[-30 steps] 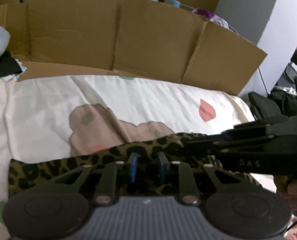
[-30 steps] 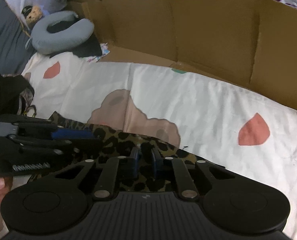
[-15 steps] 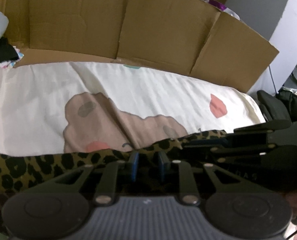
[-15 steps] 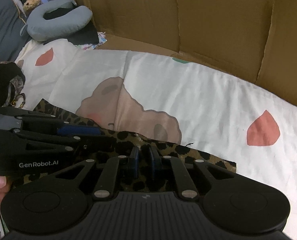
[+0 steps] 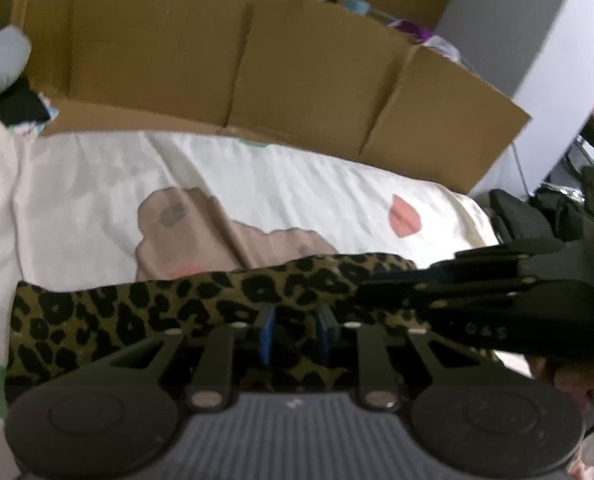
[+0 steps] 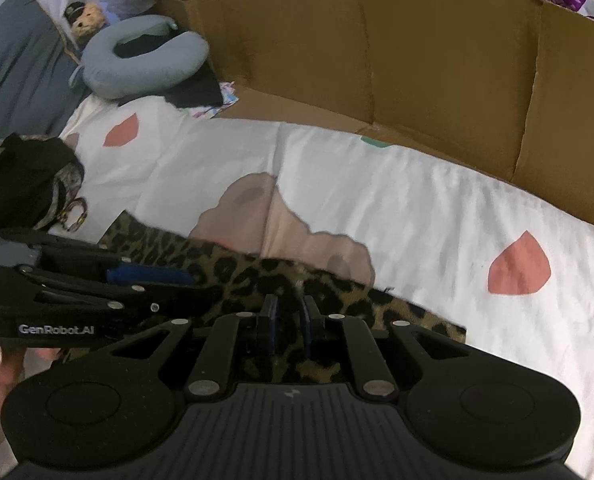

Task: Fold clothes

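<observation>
— Stretching across the bed, low in both views, is that the leopard-print garment [image 5: 201, 304]?
— Yes. It lies as a long band over the cream bedsheet [image 5: 297, 184] with its brown and pink patches, and its nearest edge is lifted between the two claws.
— What is the left claw [image 5: 295, 330] doing?
— Its blue pads are clenched on the leopard cloth, which bunches between them. The right claw [image 6: 288, 320] is likewise grasping the garment's edge.
— How do they stand to each other?
— Close, side by side; each camera sees the other claw reaching in from the side onto the same edge.
— And beyond the sheet?
— A cardboard wall [image 6: 417, 68] stands along the far side. A grey neck pillow [image 6: 137, 60] lies at the far left corner.
</observation>
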Demonstrator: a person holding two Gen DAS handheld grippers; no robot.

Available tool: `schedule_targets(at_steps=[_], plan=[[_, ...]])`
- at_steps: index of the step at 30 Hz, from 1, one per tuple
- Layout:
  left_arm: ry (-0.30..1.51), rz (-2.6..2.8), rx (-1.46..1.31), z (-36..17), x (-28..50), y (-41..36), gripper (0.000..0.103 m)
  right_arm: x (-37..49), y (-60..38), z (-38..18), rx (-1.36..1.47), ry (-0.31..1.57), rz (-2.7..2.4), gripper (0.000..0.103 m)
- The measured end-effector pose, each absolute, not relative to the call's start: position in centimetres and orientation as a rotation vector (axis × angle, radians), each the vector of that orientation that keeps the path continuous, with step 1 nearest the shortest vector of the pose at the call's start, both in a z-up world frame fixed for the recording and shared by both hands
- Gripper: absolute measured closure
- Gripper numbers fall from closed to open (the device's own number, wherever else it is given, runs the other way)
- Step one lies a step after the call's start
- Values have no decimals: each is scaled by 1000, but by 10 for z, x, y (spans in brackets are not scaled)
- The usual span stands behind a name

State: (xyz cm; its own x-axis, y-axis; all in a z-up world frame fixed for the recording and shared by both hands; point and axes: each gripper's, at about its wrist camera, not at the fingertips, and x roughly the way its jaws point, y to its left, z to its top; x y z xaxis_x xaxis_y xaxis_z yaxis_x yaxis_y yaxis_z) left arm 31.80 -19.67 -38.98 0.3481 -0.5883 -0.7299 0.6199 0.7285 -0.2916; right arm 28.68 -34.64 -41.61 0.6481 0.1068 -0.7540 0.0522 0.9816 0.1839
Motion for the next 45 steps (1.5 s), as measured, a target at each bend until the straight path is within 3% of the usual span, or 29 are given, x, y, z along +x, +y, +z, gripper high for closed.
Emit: schedule_targets(at_steps=[9,14,27,30,40,45], plan=[[916,-796,146,-415,309,-209,79,285,-333,-436,106,909,51,87],[917,-774,105,-404,307,-202,86,278,-350,-431,148,916,-1,88],[917,-830,105,-408,281,-204,86,261,-331,-426,123,926,53,85],[932,-814,119,-418,286,-201,101,261,-333,-433,112,946,39,80],[937,-738,91,-412,281,-173,100,249,-366,-436,177,964,-51,81],[918,-747,26,-399,273,-164,100,236,-365,-415,205,885,-37,80]])
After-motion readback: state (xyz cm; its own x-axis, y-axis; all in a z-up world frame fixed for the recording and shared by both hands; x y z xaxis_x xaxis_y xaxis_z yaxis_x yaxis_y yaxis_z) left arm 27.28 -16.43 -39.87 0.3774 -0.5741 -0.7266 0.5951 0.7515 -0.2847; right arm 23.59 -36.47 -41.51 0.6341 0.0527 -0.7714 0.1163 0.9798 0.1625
